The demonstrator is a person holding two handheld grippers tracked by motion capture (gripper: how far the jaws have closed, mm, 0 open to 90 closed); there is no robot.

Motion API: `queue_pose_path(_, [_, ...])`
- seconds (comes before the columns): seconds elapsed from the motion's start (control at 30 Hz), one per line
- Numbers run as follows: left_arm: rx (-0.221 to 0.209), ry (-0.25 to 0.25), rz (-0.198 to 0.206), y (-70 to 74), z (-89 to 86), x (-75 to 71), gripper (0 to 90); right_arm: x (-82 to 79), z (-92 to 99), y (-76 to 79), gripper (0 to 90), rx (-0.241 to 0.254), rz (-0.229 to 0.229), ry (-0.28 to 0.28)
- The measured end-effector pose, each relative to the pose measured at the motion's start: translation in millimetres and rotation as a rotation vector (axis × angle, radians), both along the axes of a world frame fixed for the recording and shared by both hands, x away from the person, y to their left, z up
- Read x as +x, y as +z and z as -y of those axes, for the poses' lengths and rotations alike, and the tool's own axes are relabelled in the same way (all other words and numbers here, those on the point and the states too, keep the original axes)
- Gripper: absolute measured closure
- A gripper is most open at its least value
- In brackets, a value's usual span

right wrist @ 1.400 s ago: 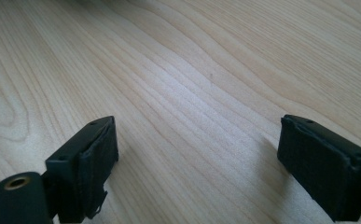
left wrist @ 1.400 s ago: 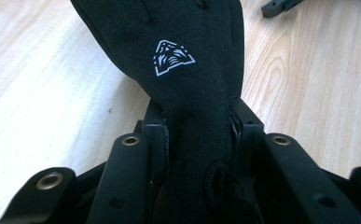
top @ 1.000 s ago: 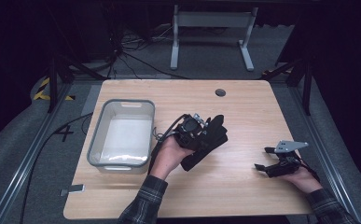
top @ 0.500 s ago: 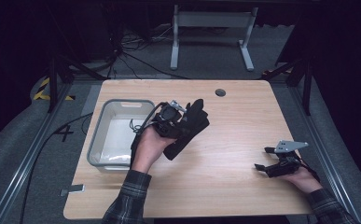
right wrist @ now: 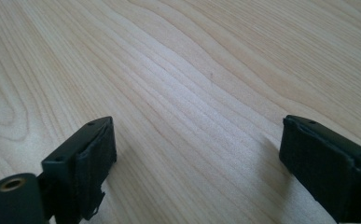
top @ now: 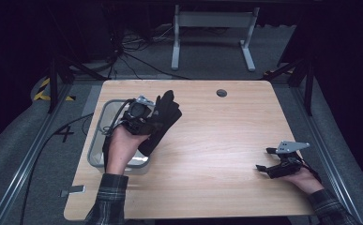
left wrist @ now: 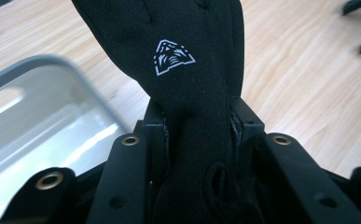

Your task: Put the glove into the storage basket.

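You have carried the black fabric glove with a small white emblem (top: 162, 123) leftward across the pale wooden surface (top: 216, 154), from its middle a second ago to the right rim of the clear rectangular plastic bin (top: 98, 140), so by my reading the drop into the bin is the step at hand. Your left tongs (top: 146, 123) are clamped on the glove's cuff end, the pads pressing the cloth from both sides, with the fingers of the glove pointing far and right. Your right tongs (top: 265, 159) rest at the near right of the surface, spread wide with nothing between them, and have just opened slightly. Count: one glove, one bin, two tongs.
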State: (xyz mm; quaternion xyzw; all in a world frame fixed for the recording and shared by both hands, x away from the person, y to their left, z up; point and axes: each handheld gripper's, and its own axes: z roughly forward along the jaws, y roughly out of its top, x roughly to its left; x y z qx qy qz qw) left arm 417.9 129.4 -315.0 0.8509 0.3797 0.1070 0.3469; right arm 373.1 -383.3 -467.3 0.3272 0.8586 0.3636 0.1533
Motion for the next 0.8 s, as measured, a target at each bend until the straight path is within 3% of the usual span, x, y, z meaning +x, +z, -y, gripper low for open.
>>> queue_pose_path(0.13, [0.002, 0.053, 0.006, -2.0, -21.7, -2.8, 66.3, 1.5, -1.3, -0.8, 1.2, -0.018, -0.013, -0.007])
queue_pose_path(0.37, [-0.008, 0.130, -0.003, -13.7, -52.6, -3.2, 66.3, 1.7, -1.8, -0.9, 0.0, -0.025, -0.018, -0.007])
queue_pose_path(0.5, [-0.005, 0.164, -0.028, -27.1, -60.4, 1.5, 66.3, 1.7, -1.8, -0.9, 0.0, -0.024, -0.018, -0.007])
queue_pose_path(0.8, [0.035, 0.188, -0.084, -59.7, -66.0, 19.0, 66.3, 1.7, -1.8, -0.9, 0.0, -0.025, -0.018, -0.007])
